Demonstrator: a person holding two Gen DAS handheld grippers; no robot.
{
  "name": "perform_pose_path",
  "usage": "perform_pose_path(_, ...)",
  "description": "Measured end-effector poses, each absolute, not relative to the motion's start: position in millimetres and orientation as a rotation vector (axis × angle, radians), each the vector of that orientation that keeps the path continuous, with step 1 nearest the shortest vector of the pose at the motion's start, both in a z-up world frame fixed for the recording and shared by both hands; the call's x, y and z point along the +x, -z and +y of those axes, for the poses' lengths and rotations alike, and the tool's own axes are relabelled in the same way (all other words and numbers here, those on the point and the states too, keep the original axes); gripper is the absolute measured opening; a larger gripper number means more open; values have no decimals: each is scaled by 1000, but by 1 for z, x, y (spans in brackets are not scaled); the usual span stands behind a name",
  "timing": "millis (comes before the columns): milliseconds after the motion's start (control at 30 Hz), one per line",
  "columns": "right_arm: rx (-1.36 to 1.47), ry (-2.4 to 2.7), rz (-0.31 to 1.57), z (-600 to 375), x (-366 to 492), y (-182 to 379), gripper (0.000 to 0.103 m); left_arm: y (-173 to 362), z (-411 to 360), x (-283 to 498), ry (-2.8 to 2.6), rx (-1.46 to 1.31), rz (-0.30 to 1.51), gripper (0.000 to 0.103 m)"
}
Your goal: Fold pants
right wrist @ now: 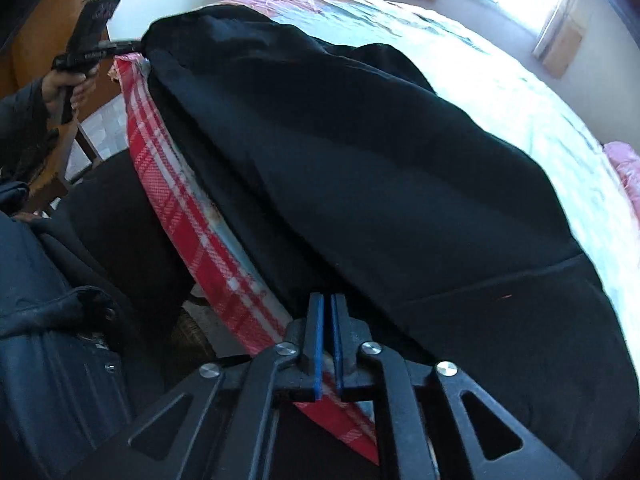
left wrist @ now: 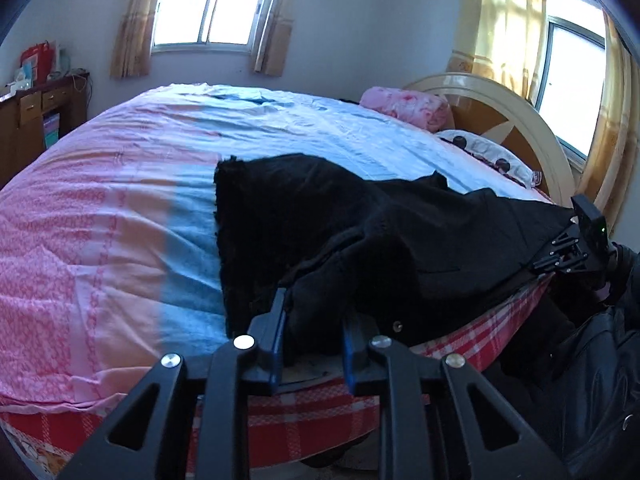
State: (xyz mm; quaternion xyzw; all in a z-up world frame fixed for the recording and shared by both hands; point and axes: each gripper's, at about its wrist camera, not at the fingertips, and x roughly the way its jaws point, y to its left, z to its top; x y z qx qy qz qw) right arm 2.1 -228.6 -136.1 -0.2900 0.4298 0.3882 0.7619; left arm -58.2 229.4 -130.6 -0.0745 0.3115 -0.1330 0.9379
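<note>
Meanwhile both grippers' jaws pinch black pants [left wrist: 360, 232] on bed [left wrist: 120, 200].

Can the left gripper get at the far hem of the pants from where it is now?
Probably not without letting go. The left gripper sits at the near bed edge with pants fabric between its fingers. The far hem lies out on the bedspread, nothing covering it, but well beyond the gripper.

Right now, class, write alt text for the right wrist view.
The right gripper, its blue-padded fingers nearly closed, pinches the edge of black pants spread over a bed. At upper left, the left gripper holds the far end.
</note>
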Motion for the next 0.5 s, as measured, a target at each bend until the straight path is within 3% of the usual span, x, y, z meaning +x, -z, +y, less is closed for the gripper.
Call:
perform_pose_path(100, -623, -883, 928, -229, -4, 131, 2, 134, 233, -54, 243, -141, 660, 35)
perform_pose_path(133, -620, -893, 934, -225, 0, 129, 2, 137, 234, -53, 236, -141, 670, 43)
perform_pose_path(167, -608, -907, 948, -225, 1, 129, 2, 139, 238, -53, 213, -138, 678, 57)
perform_pose_path(233, -573, -933, 984, -225, 3, 130, 2, 139, 244, -56, 181, -140, 671, 68)
perform_pose_path(367, -552, -924, 959, -225, -5, 133, 3, 132, 247, -62, 156, -112, 651, 71)
perform_pose_path(500, -544, -925, 933, -220, -8, 135, 4, 131, 225, -55, 97, 137, 662, 74)
